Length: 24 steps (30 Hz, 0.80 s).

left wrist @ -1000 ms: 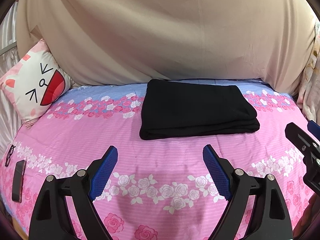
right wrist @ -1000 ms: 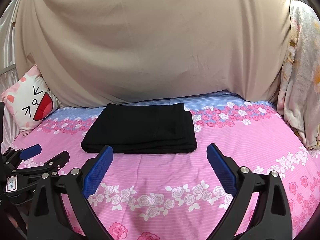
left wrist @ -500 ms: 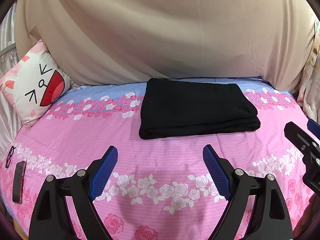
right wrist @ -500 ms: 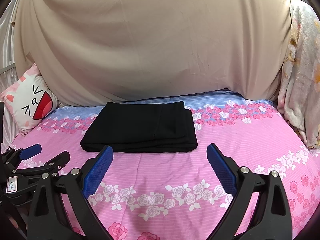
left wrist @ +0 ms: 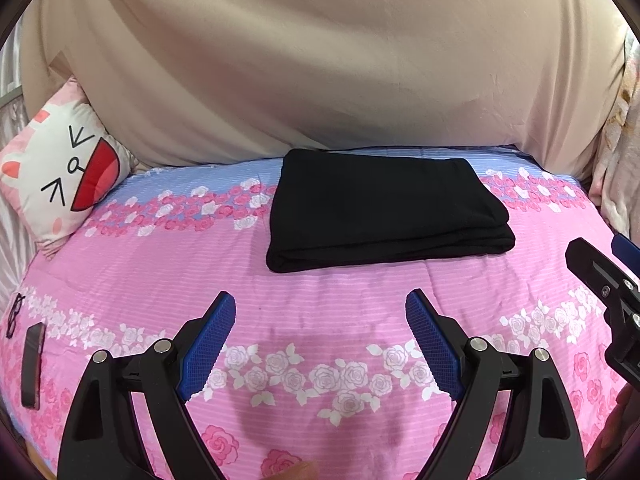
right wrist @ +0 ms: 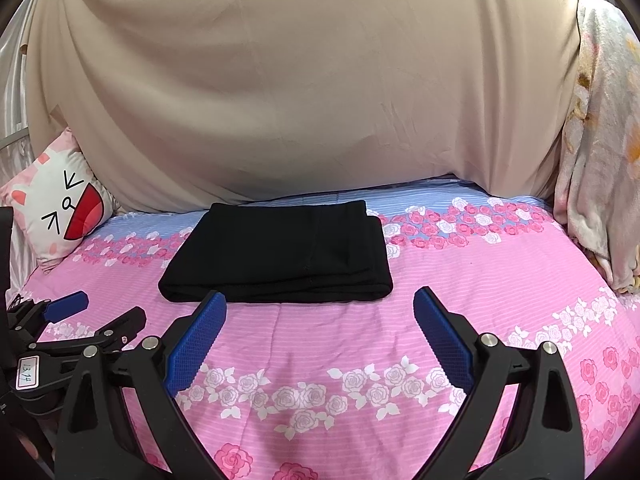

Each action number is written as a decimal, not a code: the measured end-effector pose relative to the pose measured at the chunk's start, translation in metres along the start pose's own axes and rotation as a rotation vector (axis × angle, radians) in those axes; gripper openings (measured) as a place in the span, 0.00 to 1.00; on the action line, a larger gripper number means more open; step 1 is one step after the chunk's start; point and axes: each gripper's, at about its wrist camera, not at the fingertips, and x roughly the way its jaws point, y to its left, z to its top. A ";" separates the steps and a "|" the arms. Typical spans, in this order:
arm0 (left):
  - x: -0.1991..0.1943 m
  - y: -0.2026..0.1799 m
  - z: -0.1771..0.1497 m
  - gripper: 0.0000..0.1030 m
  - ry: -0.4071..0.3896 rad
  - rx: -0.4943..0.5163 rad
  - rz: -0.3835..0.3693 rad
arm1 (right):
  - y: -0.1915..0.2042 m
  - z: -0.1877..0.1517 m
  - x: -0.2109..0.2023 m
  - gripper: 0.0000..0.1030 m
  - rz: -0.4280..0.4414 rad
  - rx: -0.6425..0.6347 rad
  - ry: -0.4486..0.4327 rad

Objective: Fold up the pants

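Observation:
The black pants [left wrist: 384,210] lie folded into a neat flat rectangle on the pink floral bedsheet [left wrist: 320,312], toward the far side of the bed; they also show in the right wrist view [right wrist: 280,256]. My left gripper [left wrist: 320,320] is open and empty, held above the sheet a little short of the pants. My right gripper [right wrist: 320,312] is open and empty, just short of the pants' near edge. Each gripper shows at the edge of the other's view.
A beige cloth [left wrist: 320,60] hangs behind the bed. A cat-face pillow [left wrist: 60,172] sits at the far left. A floral blanket [right wrist: 600,160] hangs at the right. A dark phone [left wrist: 33,366] and glasses [left wrist: 14,314] lie near the left edge.
Both grippers stay open and nearly still; the views have shifted very slightly. The pants have not moved.

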 end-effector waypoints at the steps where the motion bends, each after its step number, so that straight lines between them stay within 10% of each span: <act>1: 0.000 0.000 0.000 0.82 0.000 0.000 -0.001 | -0.001 0.000 0.000 0.90 0.001 0.000 0.000; 12: 0.007 0.001 -0.004 0.81 -0.003 -0.010 0.039 | -0.002 -0.001 0.001 0.90 0.003 -0.001 0.003; 24: 0.009 -0.003 -0.008 0.60 0.044 0.008 0.021 | 0.001 -0.004 0.001 0.90 0.001 -0.001 0.010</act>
